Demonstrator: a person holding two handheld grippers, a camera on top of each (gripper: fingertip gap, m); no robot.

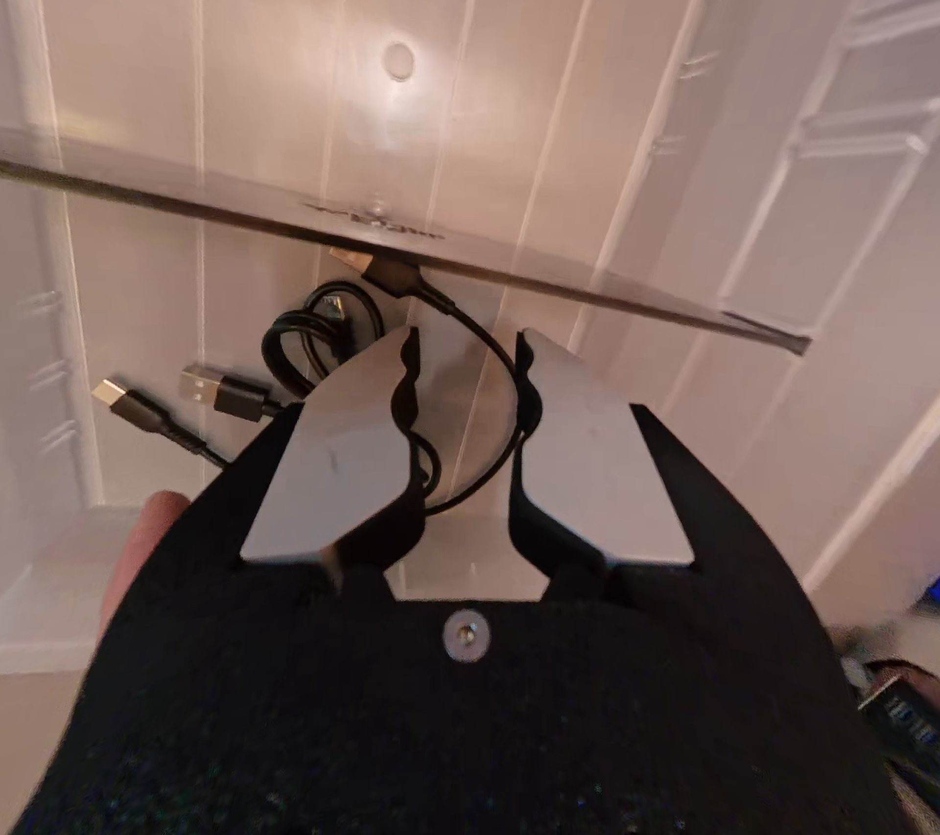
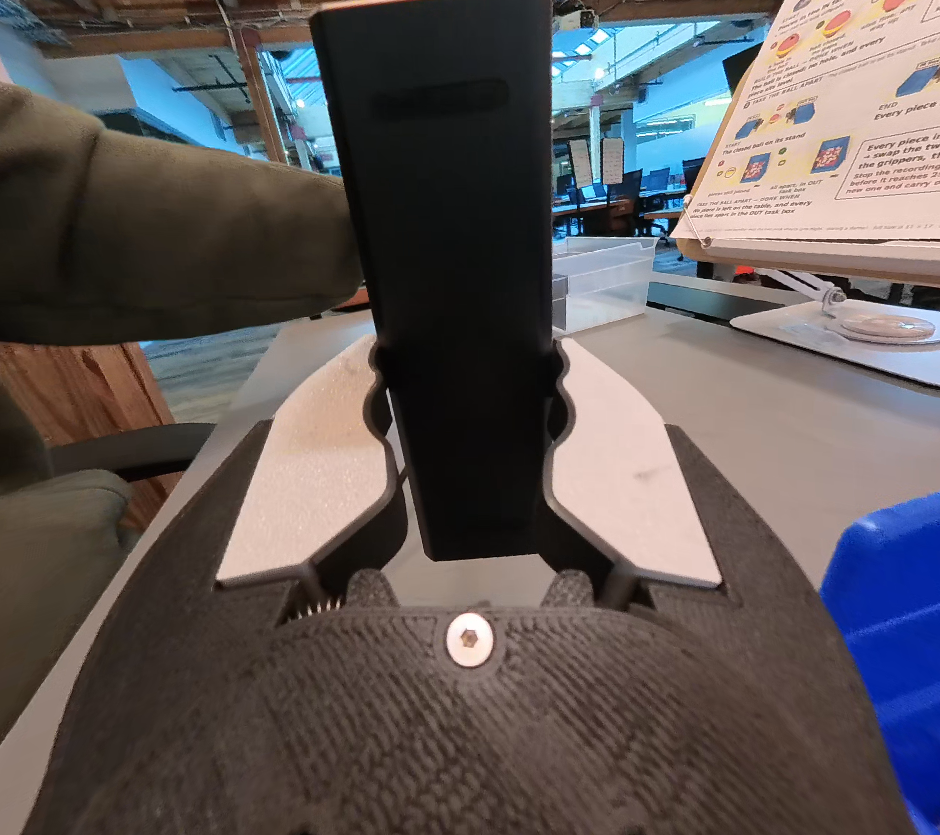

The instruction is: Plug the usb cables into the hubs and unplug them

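Left gripper (image 1: 468, 347): we find its fingers spread with a clear gap between them, pinching nothing, low centre of the left wrist view; a thin black cable (image 1: 491, 352) curves through that gap.

Cable plug, upper (image 1: 379, 268): just above the fingertips, its metal end tucked under the edge of a flat dark panel (image 1: 508, 274) that crosses the frame slanting down to the right; we cannot tell whether it is seated in a port.

Loose USB plugs: two more at left of centre, one with a short black body (image 1: 224, 391) and one with a ribbed strain relief (image 1: 135, 403), both lying free with metal ends pointing to the upper left.

Coiled cable (image 1: 305, 332): black bundle just above the left finger.

Clear bin (image 1: 254, 47): translucent ribbed plastic fills the background; the cables lie in it.

Fingertip of a person (image 1: 157, 505): at the gripper's left edge.

Right gripper (image 2: 465, 363): we see its fingers pressed against both sides of a tall black hub (image 2: 437, 225), held upright at centre frame.

Sleeve (image 2: 152, 230): olive, left, reaching to the hub's left edge.

Tabletop (image 2: 712, 403): grey, right.

Instruction sheet on stand (image 2: 834, 98): upper right.

Clear container (image 2: 600, 281): right of the hub, farther back.

Blue bin (image 2: 890, 632): lower right corner.
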